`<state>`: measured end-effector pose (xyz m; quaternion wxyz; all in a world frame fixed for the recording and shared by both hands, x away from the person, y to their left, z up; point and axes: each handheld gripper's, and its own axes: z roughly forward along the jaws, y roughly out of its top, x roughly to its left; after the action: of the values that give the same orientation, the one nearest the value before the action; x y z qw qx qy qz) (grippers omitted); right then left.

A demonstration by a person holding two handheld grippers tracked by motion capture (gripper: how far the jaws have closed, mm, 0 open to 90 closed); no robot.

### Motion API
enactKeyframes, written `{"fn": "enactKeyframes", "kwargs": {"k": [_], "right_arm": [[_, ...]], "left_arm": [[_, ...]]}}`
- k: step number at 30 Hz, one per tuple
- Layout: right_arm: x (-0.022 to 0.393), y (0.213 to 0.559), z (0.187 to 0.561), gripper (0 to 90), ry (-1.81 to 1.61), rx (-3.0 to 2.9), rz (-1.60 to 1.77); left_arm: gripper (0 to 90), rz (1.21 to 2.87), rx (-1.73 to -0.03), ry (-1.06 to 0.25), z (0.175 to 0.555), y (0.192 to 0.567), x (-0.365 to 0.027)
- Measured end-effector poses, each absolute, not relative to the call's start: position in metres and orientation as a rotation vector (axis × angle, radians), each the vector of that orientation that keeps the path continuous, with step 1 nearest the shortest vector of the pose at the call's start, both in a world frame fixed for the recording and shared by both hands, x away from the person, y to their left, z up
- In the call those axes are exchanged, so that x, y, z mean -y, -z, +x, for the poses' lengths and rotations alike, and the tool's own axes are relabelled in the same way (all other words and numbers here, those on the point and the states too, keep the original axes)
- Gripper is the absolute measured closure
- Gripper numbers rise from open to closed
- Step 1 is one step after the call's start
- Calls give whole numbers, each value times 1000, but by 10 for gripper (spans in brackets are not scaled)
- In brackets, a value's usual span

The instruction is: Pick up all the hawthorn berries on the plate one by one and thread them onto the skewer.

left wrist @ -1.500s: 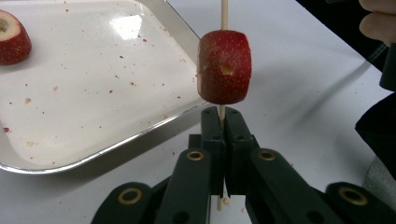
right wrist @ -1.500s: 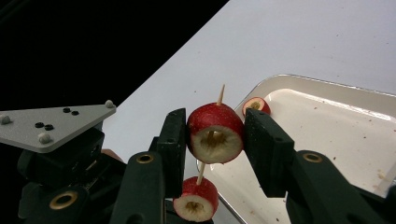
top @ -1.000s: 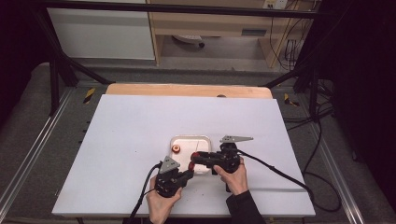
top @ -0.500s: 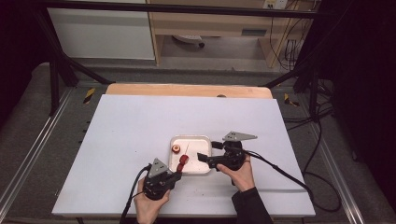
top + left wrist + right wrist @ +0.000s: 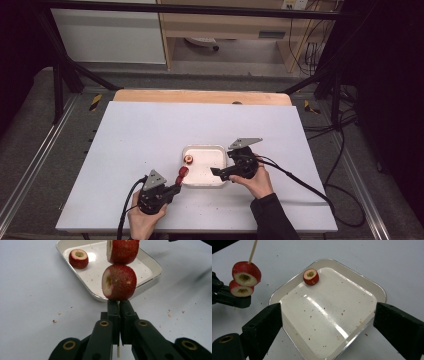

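We are putting red fruits on a stick, and two fruits already sit on it, one above the other. The left claw is shut tight on the stick just under the lower fruit, and it holds the stick up over the desk, just past the near left corner of the tray. In the right gripper view the thin end of the stick pokes out above the top fruit. One more fruit lies loose in the tray, close to its far left corner. The tray sits near the middle of the desk, a bit toward the near edge. The right claw has just been opening, and now its jaws stand wide apart over the tray with no fruit between them. We think the loose fruit is small and light, with a firm red skin and a soft white inside. It has a hole in the middle where the core was. It may roll on the smooth tray, and a hard squeeze may crush it. We think it is best to take it gently by its round red sides, so the hole stays free for the stick. The stick is thin and may snap or bend, so we should push slowly.
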<state>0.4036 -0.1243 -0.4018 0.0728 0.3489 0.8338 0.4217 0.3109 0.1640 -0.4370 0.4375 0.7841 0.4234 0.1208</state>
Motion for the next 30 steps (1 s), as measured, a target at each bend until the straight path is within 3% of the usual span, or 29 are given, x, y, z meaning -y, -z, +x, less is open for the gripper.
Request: {"fn": "enactKeyframes", "kwargs": {"k": [30], "right_arm": [[64, 394, 439, 113, -1071, -2606, 1086]], "left_arm": [[881, 1946, -1078, -297, 312, 438, -185]]}}
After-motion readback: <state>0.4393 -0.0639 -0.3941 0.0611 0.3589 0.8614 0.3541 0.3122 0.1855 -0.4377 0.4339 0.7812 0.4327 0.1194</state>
